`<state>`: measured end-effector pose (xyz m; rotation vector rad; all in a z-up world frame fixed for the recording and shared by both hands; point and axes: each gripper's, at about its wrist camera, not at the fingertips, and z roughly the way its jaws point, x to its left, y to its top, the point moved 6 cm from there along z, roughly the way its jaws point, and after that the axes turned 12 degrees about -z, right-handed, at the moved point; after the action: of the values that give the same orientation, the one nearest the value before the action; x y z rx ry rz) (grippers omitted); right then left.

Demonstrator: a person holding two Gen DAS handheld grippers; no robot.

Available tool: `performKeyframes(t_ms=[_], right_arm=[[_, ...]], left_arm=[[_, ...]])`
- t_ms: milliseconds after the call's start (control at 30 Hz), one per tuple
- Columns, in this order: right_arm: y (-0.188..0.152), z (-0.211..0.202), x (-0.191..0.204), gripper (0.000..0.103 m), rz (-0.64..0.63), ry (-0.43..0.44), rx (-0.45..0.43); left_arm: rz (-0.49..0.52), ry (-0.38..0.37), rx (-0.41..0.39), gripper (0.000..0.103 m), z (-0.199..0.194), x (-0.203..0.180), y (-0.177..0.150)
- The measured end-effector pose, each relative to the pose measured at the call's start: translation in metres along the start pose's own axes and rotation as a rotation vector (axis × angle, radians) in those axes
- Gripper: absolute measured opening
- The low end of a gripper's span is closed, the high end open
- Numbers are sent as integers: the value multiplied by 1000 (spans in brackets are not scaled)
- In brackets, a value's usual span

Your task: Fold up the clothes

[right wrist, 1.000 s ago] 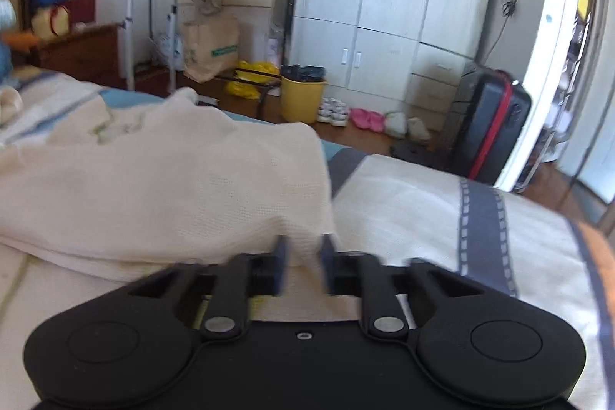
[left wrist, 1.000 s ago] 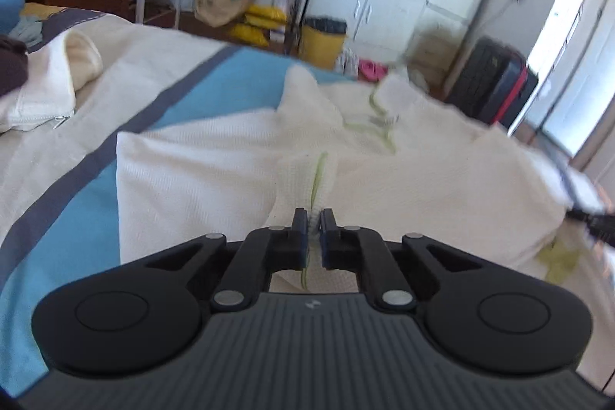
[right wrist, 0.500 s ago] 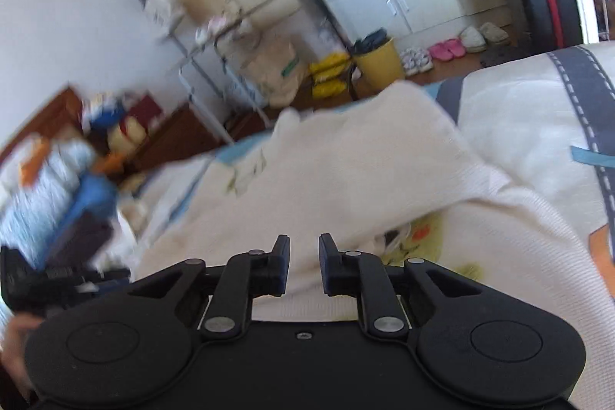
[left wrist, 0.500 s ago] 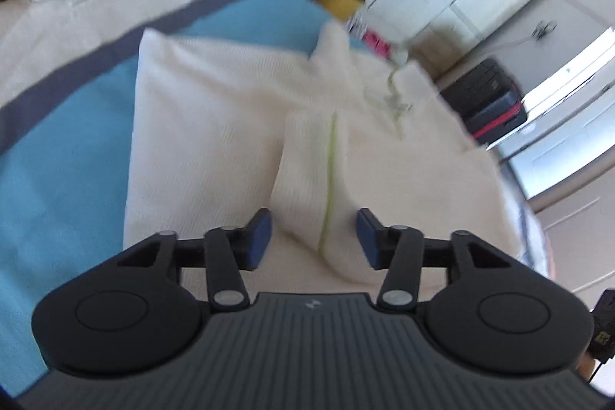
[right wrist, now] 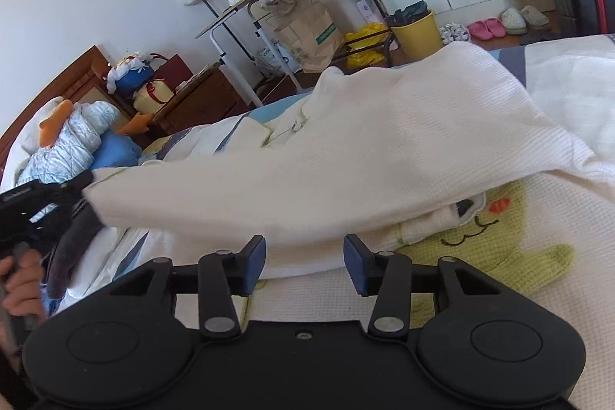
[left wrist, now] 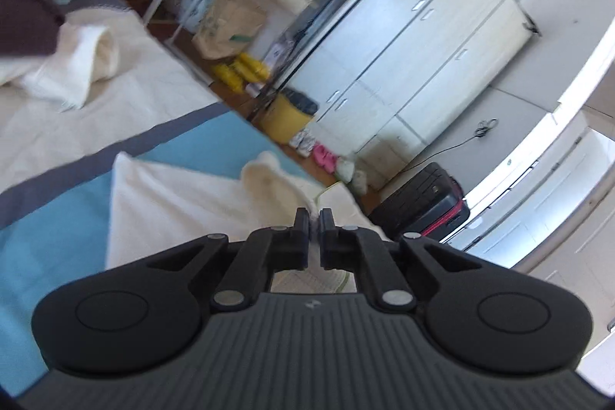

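With your left gripper (left wrist: 314, 218) seemingly pinched on the cream sweater's (right wrist: 346, 156) sleeve, carry it flat toward 3 o'clock while your right gripper (right wrist: 303, 252) hangs apart, empty.

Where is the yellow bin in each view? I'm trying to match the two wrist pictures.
Left wrist: the yellow bin stands on the floor near the picture's middle, past the bed's far edge, at the foot of the white wardrobe.
Right wrist: the yellow bin is upper right, past the cream garment.
Shared landmark: the pink slippers beside it.
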<state>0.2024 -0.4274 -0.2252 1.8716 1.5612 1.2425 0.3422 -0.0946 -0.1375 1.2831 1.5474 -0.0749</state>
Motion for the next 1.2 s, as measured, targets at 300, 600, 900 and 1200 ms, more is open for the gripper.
performKeyframes(t_ms=[300,600,900,1200], right_arm=[[6,4,0,54,-74,-65,21],[10,-3,-28,52,-127,-280,15],[20,-51,-43,56,-178,-576,104],[-19,-140,-43,64,-27,-612,266]], left_arm=[[94,283,164,24,33,29,-37],[190,392,235,33,40,30,-56],[376,481,113,40,23,3,-54],[539,382,330,44,-14,-47,-133]])
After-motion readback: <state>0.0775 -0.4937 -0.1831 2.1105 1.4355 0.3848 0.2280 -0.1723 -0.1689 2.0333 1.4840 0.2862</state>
